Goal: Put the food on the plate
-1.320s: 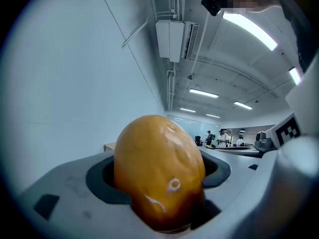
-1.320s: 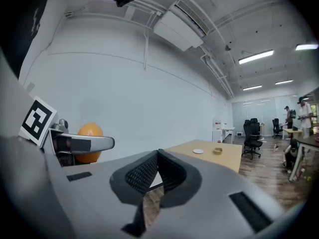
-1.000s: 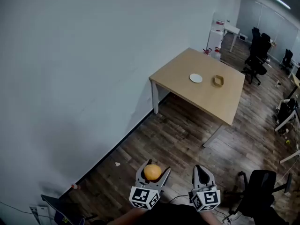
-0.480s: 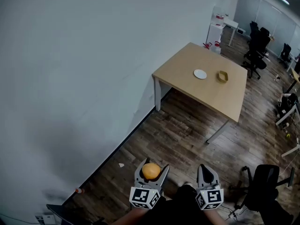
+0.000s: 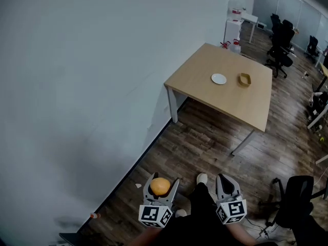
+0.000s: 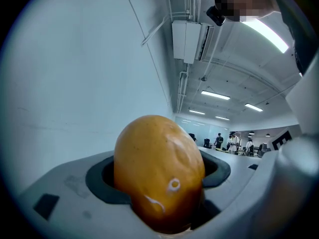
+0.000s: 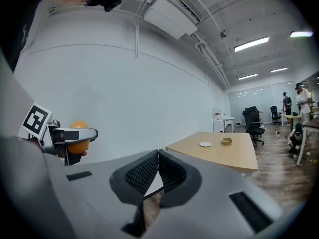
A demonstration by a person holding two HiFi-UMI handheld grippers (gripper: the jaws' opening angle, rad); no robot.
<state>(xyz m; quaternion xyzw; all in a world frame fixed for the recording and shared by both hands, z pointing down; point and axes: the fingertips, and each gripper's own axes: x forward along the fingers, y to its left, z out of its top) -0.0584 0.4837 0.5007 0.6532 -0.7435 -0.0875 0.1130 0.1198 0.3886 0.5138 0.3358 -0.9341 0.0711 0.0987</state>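
My left gripper (image 5: 160, 184) is shut on an orange round food item (image 5: 160, 186), held low at the bottom of the head view, far from the table. The same orange food (image 6: 158, 176) fills the left gripper view, clamped between the jaws. My right gripper (image 5: 226, 183) is beside it, shut with nothing between its pads (image 7: 158, 171). A small white plate (image 5: 219, 78) lies on the light wooden table (image 5: 205, 88), with a small tan bowl (image 5: 245, 79) to its right. The plate (image 7: 205, 144) and bowl (image 7: 227, 141) also show in the right gripper view.
A white wall (image 5: 87, 86) runs along the left. Dark wood floor (image 5: 200, 147) lies between me and the table. A black office chair (image 5: 294, 199) stands at the lower right; more chairs (image 5: 279, 45) and a white cabinet (image 5: 234, 22) are beyond the table.
The table sits slightly nearer and more centred as I walk toward it. Both grippers stay low in the same pose, the left still holding the orange food.
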